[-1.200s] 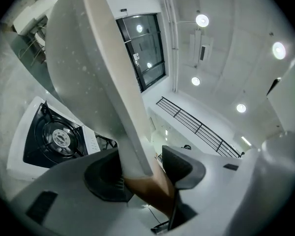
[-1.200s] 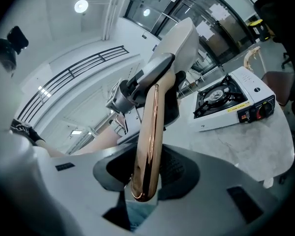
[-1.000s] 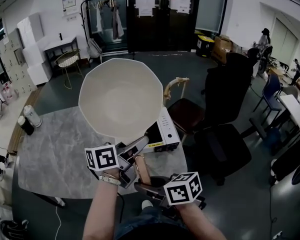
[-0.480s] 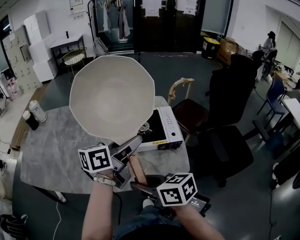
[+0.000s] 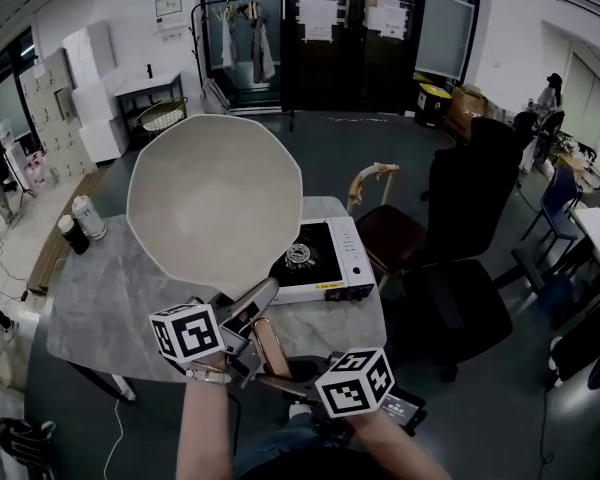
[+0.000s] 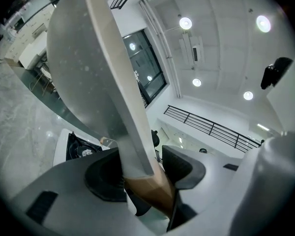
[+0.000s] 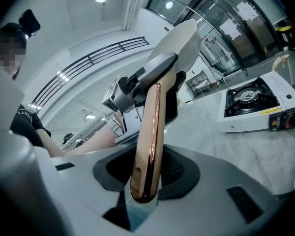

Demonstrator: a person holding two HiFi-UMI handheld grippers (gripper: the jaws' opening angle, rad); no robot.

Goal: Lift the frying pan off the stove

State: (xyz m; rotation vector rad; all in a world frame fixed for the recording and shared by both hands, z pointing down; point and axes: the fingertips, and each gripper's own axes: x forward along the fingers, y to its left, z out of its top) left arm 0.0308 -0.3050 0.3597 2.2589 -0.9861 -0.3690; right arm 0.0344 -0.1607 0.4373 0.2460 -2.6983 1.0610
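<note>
The cream frying pan (image 5: 215,203) hangs in the air above the grey table (image 5: 110,298), tilted so its inside faces me. It is off the white portable stove (image 5: 320,263), whose burner shows bare. My left gripper (image 5: 248,318) is shut on the handle right by the pan body; in the left gripper view its pads press the handle's base (image 6: 152,191) under the pan (image 6: 88,73). My right gripper (image 5: 280,373) is shut on the end of the copper-brown handle (image 7: 147,141). The stove (image 7: 255,107) sits on the table to the right in the right gripper view.
A white cup (image 5: 85,218) and a dark bottle (image 5: 68,235) stand at the table's far left. A wooden chair back (image 5: 370,183) and black office chairs (image 5: 460,208) stand just right of the table. A power cord hangs below the table edge.
The pan has drifted left and away from the stove with both grippers holding its handle; the burner, covered a second ago, now shows.
</note>
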